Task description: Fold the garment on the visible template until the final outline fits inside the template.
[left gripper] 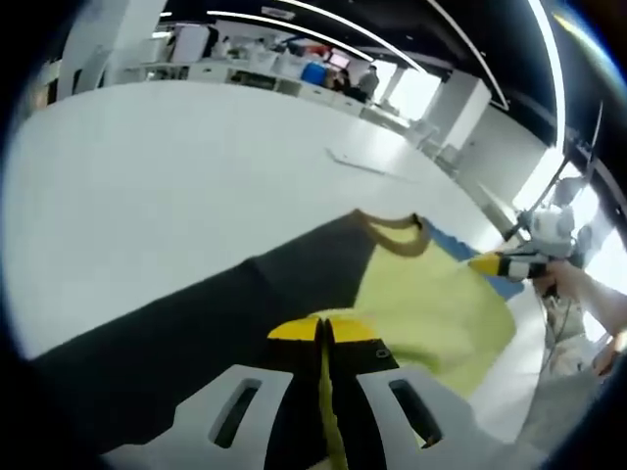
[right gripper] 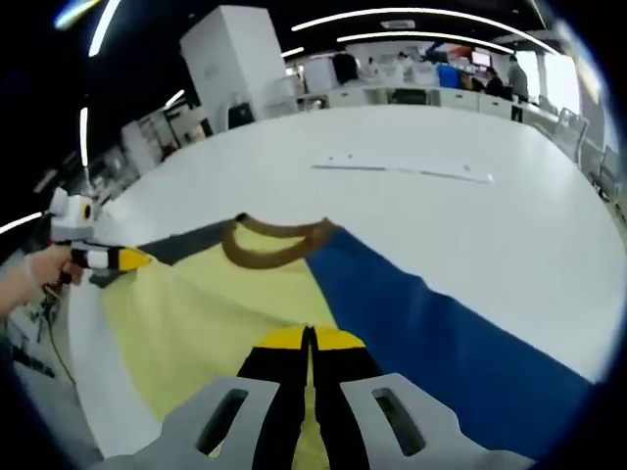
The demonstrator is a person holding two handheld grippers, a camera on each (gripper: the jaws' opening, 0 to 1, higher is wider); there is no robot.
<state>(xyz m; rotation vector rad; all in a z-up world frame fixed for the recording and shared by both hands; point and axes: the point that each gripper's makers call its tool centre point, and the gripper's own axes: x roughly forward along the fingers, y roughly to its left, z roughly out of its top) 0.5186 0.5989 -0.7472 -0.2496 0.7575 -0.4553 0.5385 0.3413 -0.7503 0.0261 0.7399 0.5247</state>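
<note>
In the left gripper view, my left gripper (left gripper: 324, 333) sits at the bottom centre of the frame, its yellow-tipped fingers (left gripper: 294, 330) pressed together on the edge of the garment (left gripper: 431, 304). The garment spreads from there toward the right of the frame: a black panel on the left, a yellow panel in the middle, a strip of blue at the far right, and a brown collar (left gripper: 397, 235) near the centre. It lies on the white table (left gripper: 176, 176), which runs across the upper left. At the right edge I see the right gripper (left gripper: 490, 262), held by a hand (left gripper: 578, 284), with its tips at the blue edge of the cloth.

In the right gripper view, my right gripper (right gripper: 310, 338) is clenched on the yellow part of the garment at bottom centre, with the blue panel running to the lower right. A thin white strip (right gripper: 407, 168) lies on the table beyond the collar.
</note>
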